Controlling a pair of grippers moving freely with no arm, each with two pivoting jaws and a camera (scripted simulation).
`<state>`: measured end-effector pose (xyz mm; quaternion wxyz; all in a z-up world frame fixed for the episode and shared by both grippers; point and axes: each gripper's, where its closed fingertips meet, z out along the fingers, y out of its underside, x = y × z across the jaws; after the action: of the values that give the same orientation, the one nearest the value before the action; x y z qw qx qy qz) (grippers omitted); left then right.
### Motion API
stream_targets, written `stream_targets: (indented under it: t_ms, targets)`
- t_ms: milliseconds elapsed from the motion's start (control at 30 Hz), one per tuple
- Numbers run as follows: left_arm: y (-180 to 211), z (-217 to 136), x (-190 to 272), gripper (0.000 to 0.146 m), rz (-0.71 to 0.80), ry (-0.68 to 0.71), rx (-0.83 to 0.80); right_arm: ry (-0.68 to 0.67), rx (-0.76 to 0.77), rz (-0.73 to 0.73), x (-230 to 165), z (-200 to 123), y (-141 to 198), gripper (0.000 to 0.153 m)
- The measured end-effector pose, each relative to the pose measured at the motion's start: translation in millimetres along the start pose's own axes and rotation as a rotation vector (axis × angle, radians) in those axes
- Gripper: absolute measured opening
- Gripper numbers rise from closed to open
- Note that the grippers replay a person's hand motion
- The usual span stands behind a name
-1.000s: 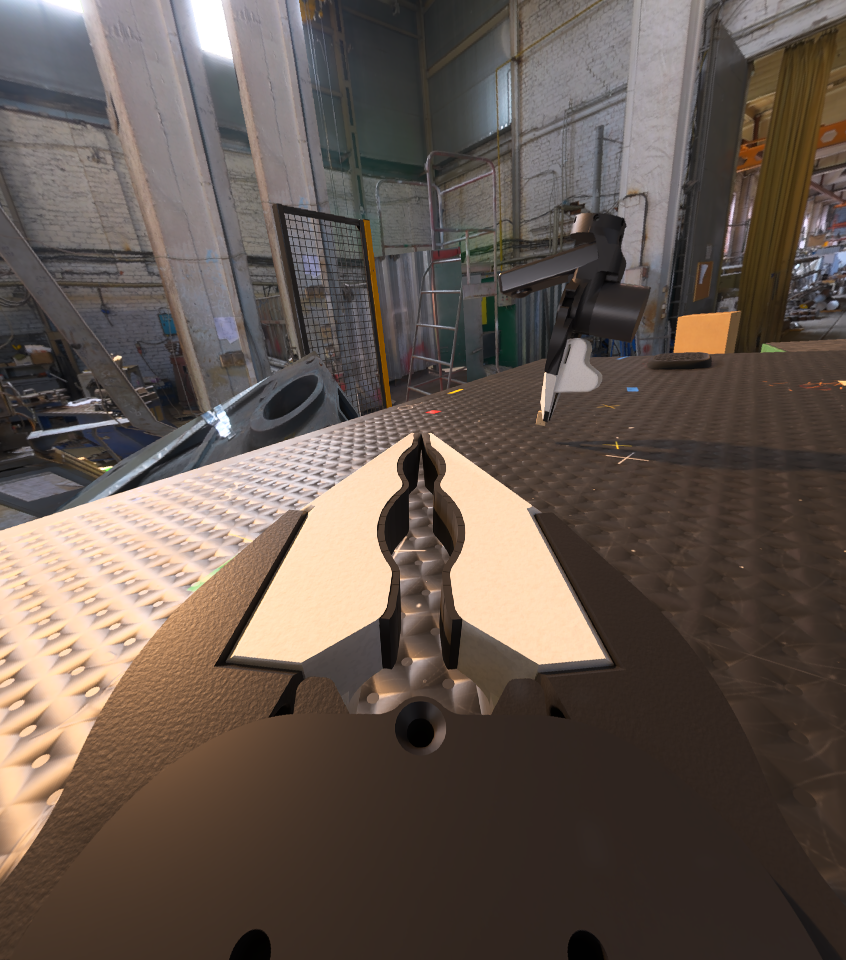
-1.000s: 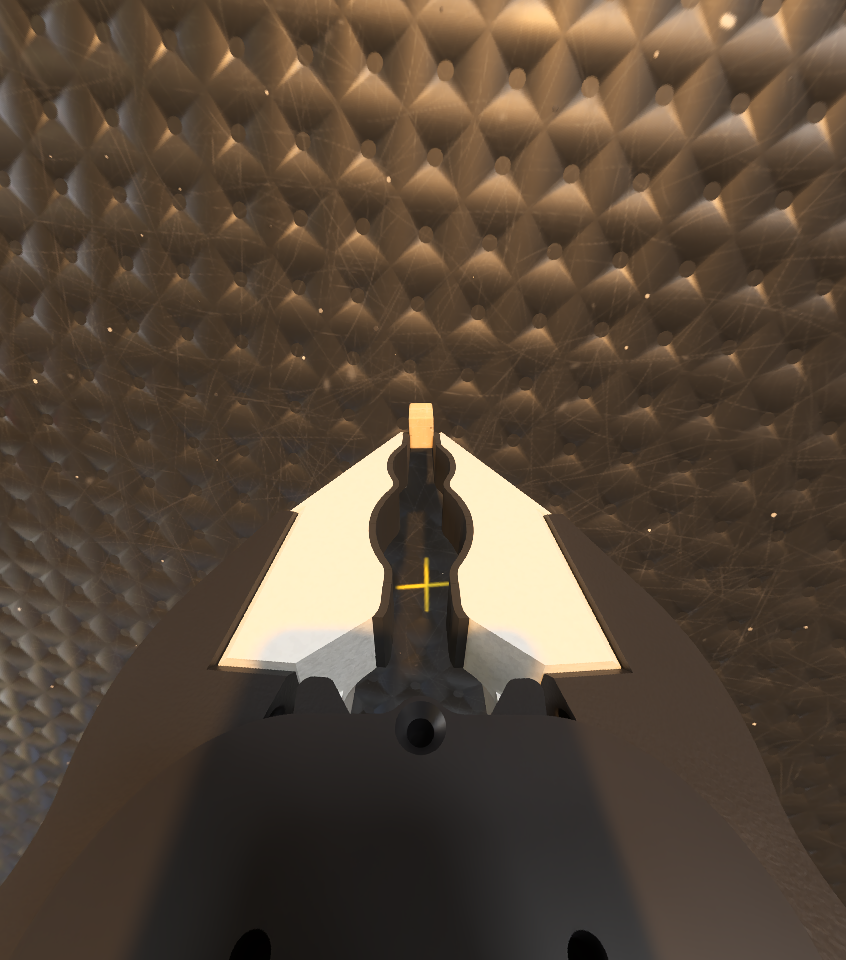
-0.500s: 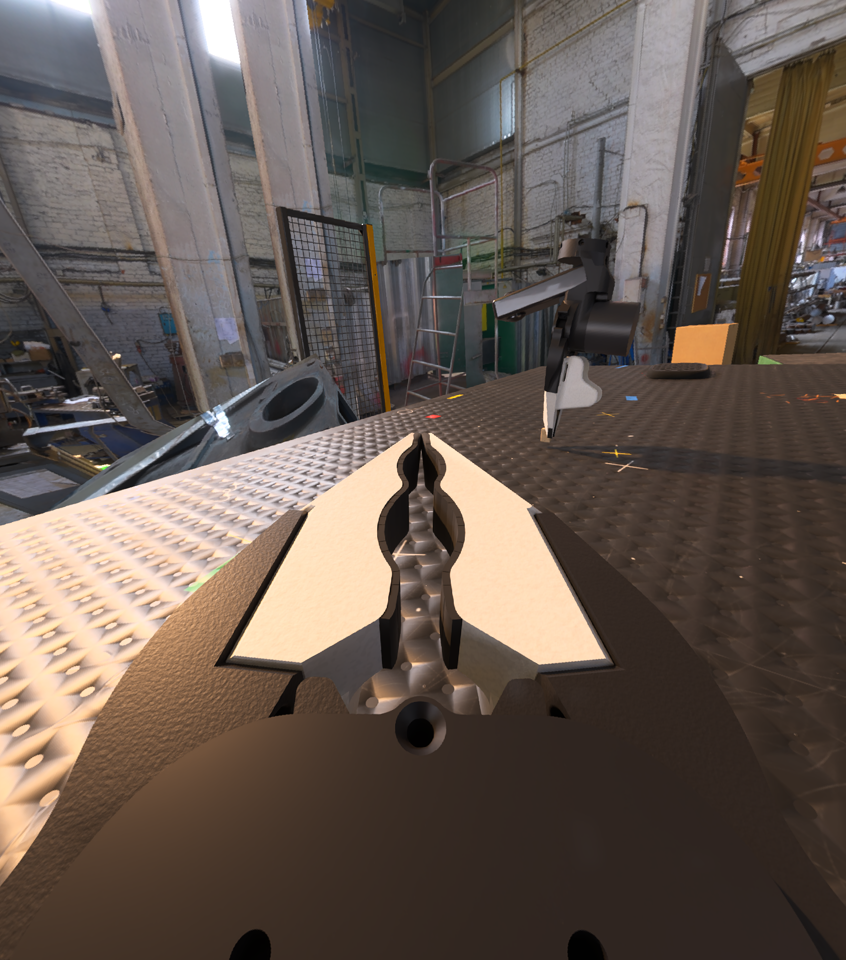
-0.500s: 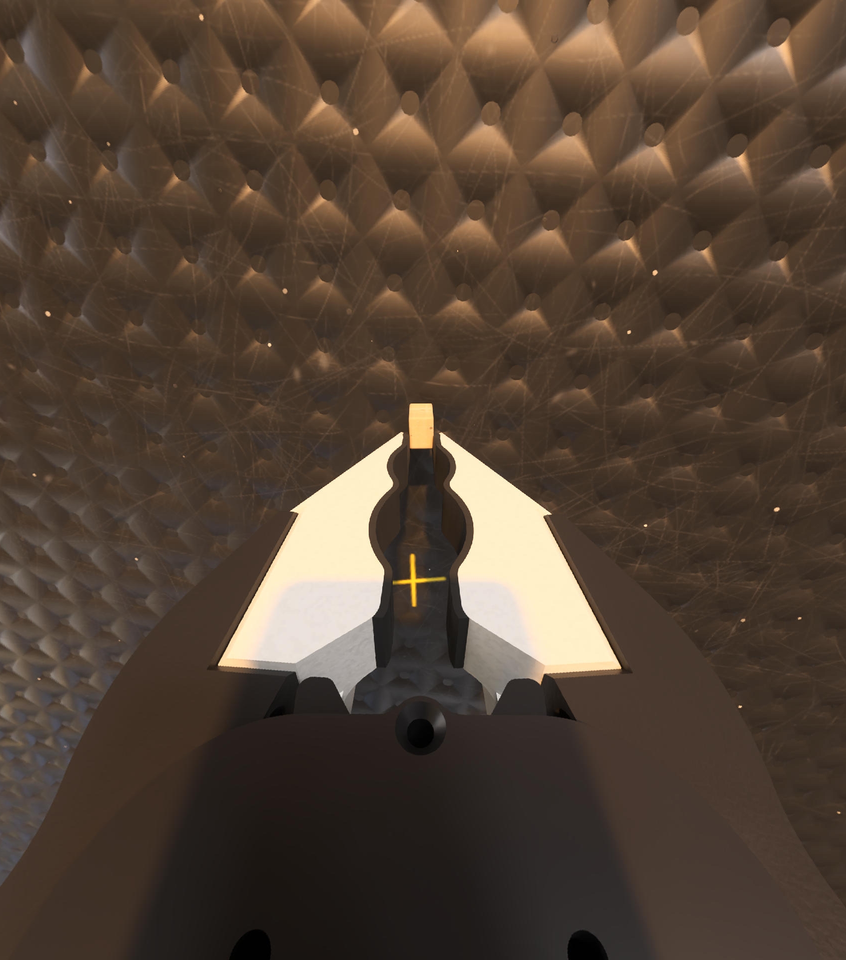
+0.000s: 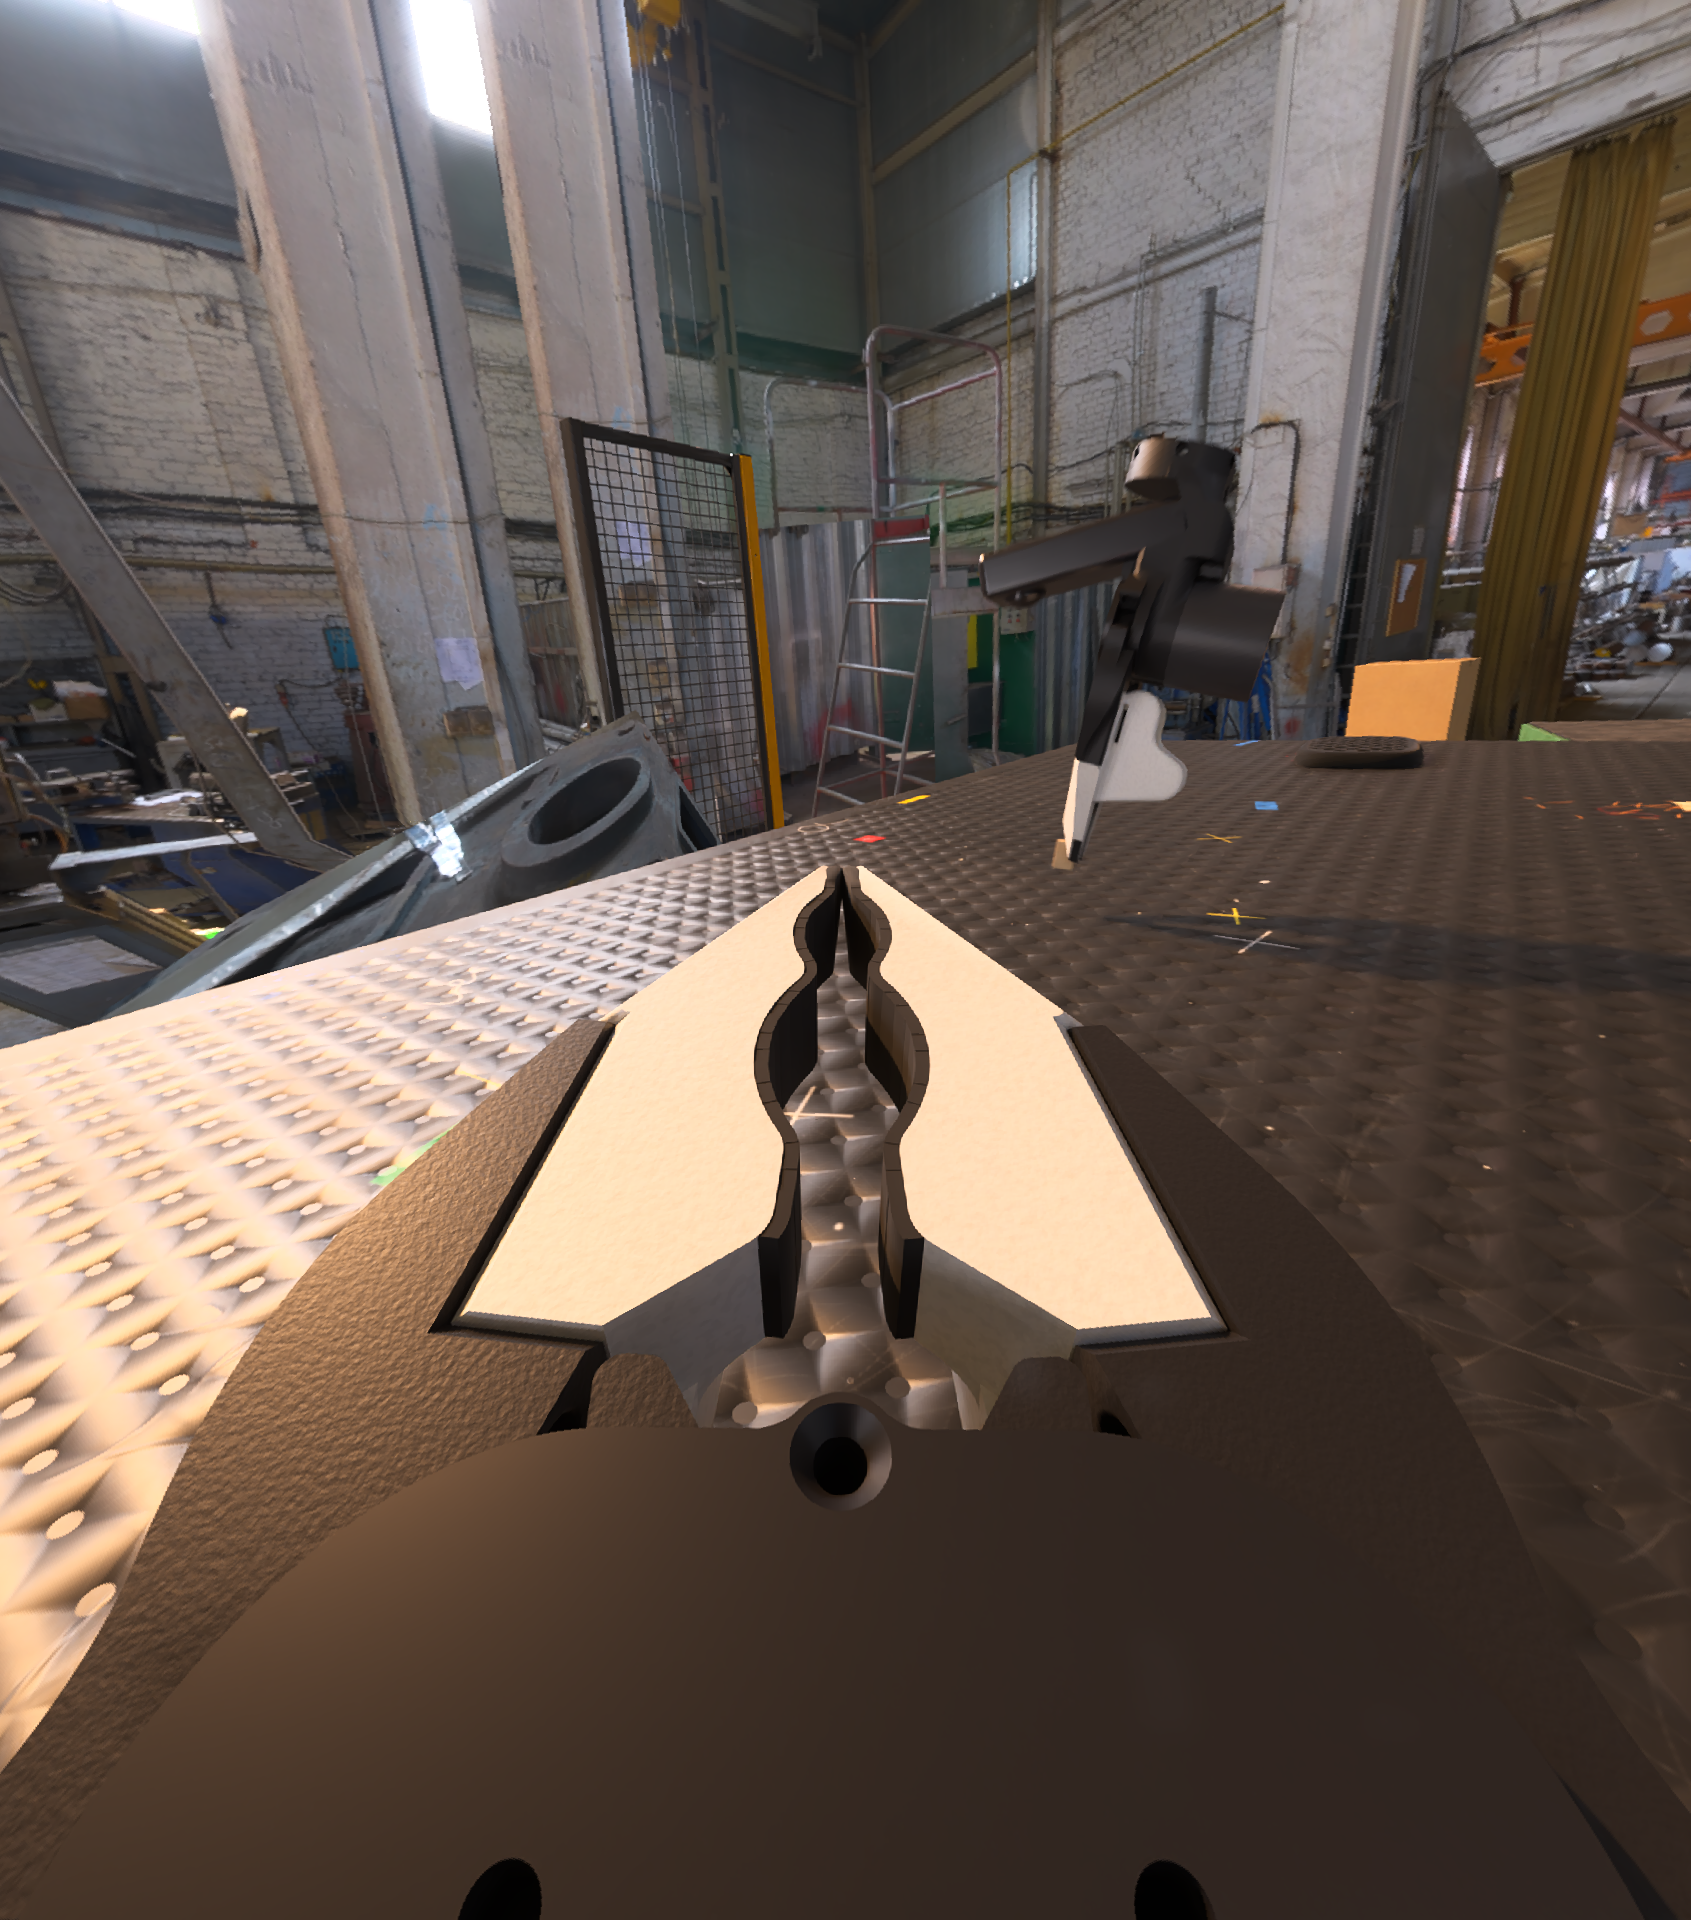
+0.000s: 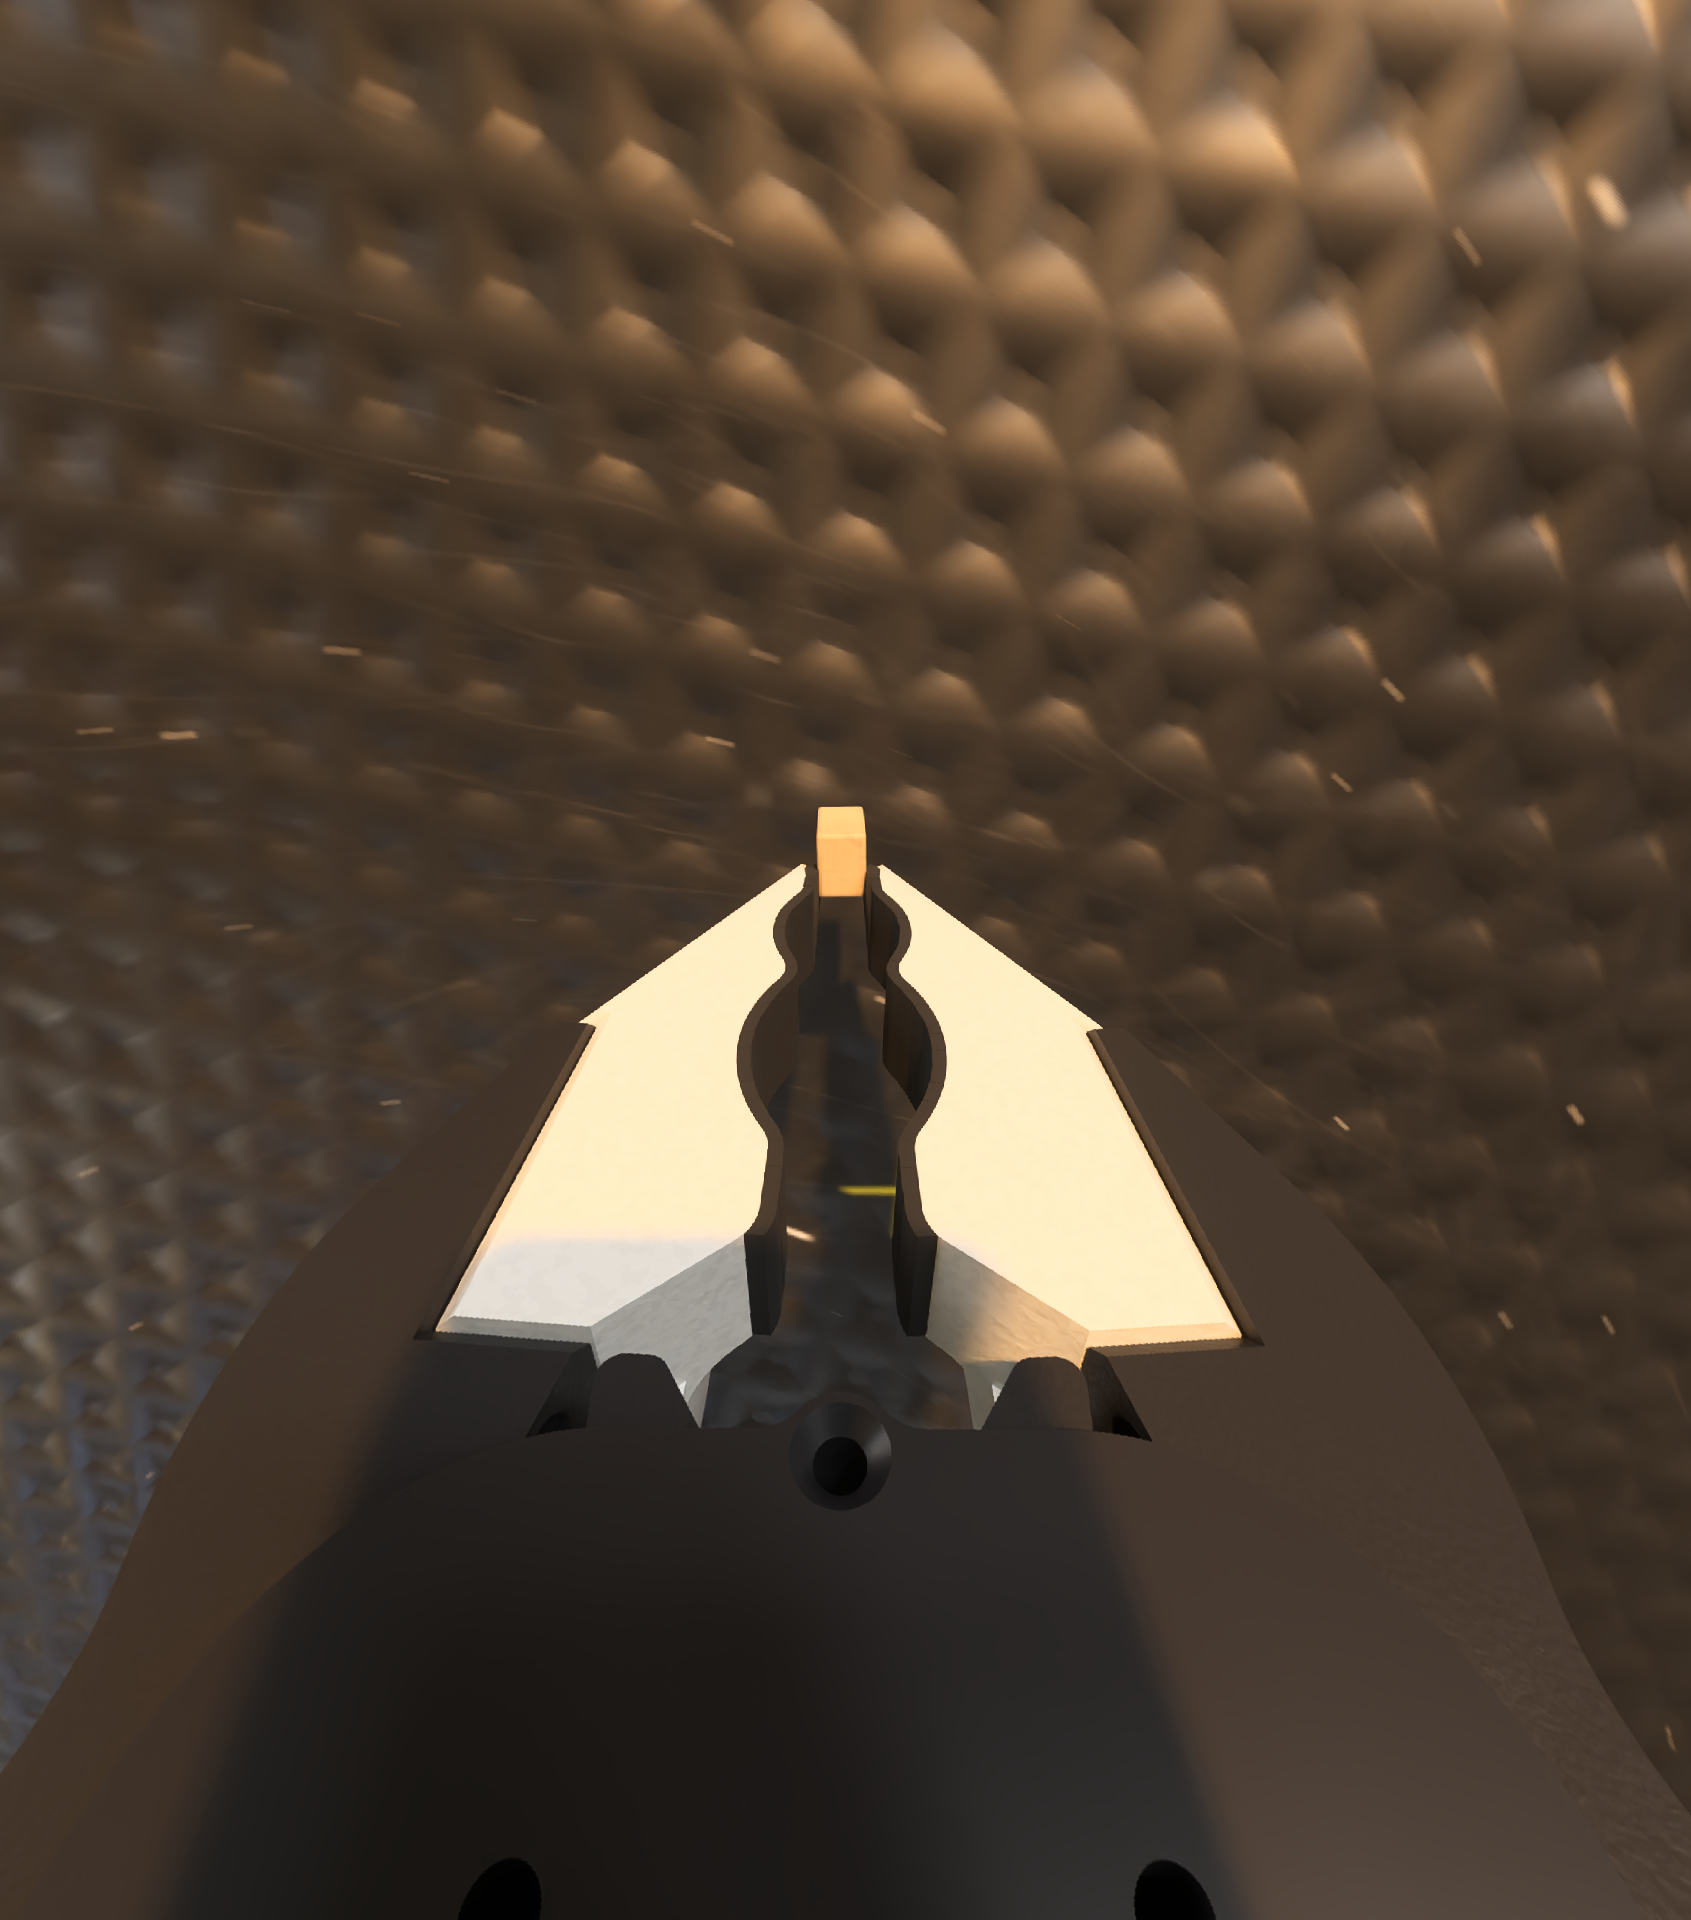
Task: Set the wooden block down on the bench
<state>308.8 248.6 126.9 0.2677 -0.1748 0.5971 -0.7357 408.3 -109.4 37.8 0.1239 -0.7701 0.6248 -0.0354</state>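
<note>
A small pale wooden block [image 6: 841,850] sits pinched between the tips of my right gripper [image 6: 841,878], which is shut on it and points steeply down at the studded metal bench [image 6: 1132,520], very close to it. In the left wrist view that right gripper [image 5: 1073,850] stands tilted over the bench [image 5: 1443,1091] with the block [image 5: 1061,856] at its tips, at or just above the surface; contact is not clear. My left gripper [image 5: 842,883] is shut and empty, low over the bench's near part.
An orange box [image 5: 1410,698] and a dark round perforated disc [image 5: 1362,751] sit at the bench's far edge. Small coloured marks and chalk crosses [image 5: 1236,920] dot the bench. The bench's left edge [image 5: 301,977] drops to a workshop floor.
My right gripper has come down closer to the bench with the block still in its tips; the right wrist view is now blurred by motion. My left gripper has drifted slightly.
</note>
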Motion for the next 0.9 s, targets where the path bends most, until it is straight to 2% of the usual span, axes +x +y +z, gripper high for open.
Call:
stream_targets:
  t_ms: [100, 233, 333, 433, 567, 667, 833, 900]
  targets:
    - [-1.1, -0.5, -2.0, 0.000, 0.011, -0.020, 0.009, -0.111, 0.103, -0.186, -65.0, -15.2, -18.1, 0.008]
    - [-2.2, -2.3, -6.4, 0.000, 0.051, -0.066, 0.017, -0.145, 0.137, -0.603, -164.7, -20.8, -18.9, 0.008]
    - [-2.3, -3.1, -7.7, 0.000, 0.081, -0.086, 0.014, -0.157, 0.081, -0.952, -222.5, -11.2, -2.4, 0.008]
    - [-2.8, -4.0, -8.8, 0.000, 0.091, -0.098, 0.016, -0.189, -0.038, -1.228, -257.8, 5.8, 20.9, 0.008]
    - [-2.6, -4.1, -8.9, 0.000, 0.090, -0.097, 0.016, -0.156, -0.159, -1.388, -274.7, 31.5, 36.0, 0.008]
    - [-2.3, -3.9, -8.0, 0.000, 0.092, -0.092, 0.014, -0.142, -0.184, -1.458, -277.9, 43.1, 40.2, 0.008]
    - [-1.8, -4.0, -8.3, 0.000, 0.080, -0.086, 0.014, -0.149, -0.155, -1.461, -280.9, 45.1, 39.5, 0.009]
    - [-1.6, -4.1, -7.8, 0.000, 0.082, -0.084, 0.014, -0.150, -0.122, -1.430, -279.6, 40.5, 37.1, 0.017]
